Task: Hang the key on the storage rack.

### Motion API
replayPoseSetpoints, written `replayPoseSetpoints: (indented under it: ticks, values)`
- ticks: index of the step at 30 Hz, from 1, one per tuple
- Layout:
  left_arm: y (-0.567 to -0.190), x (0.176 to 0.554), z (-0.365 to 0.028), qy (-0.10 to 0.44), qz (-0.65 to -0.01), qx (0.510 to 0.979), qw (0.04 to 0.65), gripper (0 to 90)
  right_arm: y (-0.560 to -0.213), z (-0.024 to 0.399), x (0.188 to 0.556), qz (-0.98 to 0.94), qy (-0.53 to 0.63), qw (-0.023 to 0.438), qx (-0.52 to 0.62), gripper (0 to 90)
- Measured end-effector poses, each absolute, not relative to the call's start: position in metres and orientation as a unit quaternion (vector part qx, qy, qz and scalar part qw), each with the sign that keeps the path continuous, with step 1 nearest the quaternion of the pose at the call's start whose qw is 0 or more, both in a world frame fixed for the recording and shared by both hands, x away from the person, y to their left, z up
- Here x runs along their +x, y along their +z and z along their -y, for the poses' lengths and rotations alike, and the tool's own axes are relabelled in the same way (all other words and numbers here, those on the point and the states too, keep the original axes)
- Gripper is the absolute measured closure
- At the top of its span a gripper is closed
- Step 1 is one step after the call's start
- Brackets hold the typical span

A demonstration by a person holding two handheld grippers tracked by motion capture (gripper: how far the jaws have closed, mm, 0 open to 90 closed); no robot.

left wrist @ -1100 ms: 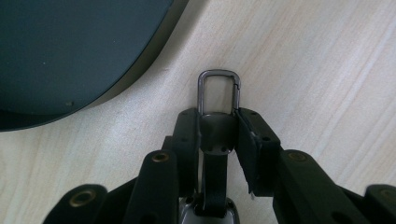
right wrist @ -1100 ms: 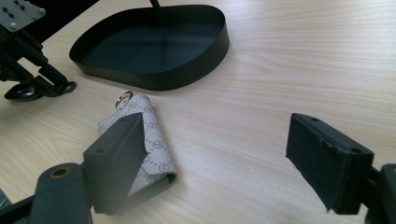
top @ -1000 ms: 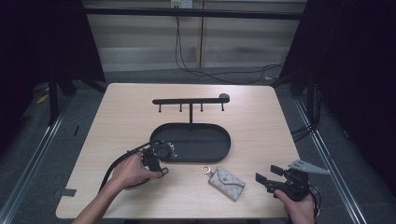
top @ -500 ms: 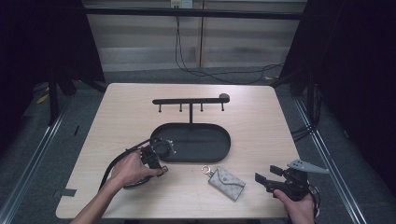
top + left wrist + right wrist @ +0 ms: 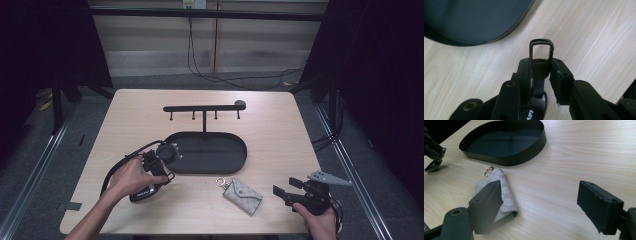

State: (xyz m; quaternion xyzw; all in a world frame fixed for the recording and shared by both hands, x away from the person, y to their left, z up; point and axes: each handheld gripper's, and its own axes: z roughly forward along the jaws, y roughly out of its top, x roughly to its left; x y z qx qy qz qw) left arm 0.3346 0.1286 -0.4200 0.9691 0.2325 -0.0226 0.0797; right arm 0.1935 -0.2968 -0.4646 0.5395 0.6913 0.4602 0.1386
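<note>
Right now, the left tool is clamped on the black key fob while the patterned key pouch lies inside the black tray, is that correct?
Not quite. The left tool is clamped on the black key fob, but the patterned key pouch lies on the table in front of the black tray, as the high view shows.

Matt black metal tray (image 5: pixel 210 159) on pale wood-grain table (image 5: pixel 280 130)
</note>
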Motion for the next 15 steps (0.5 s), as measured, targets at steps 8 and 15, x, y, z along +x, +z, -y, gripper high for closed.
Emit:
replayPoseSetpoints:
  ticks: [8,15]
  values:
    - [-0.401,0.333,-0.141,-0.019,-0.243,0.963,0.111,70.6,-0.465,0.297,0.194,-0.691,0.459,0.136,0.542,19.7]
    - [-0.39,0.334,-0.148,-0.02,-0.25,0.961,0.114,70.6,-0.465,0.297,0.194,-0.691,0.458,0.136,0.543,19.7]
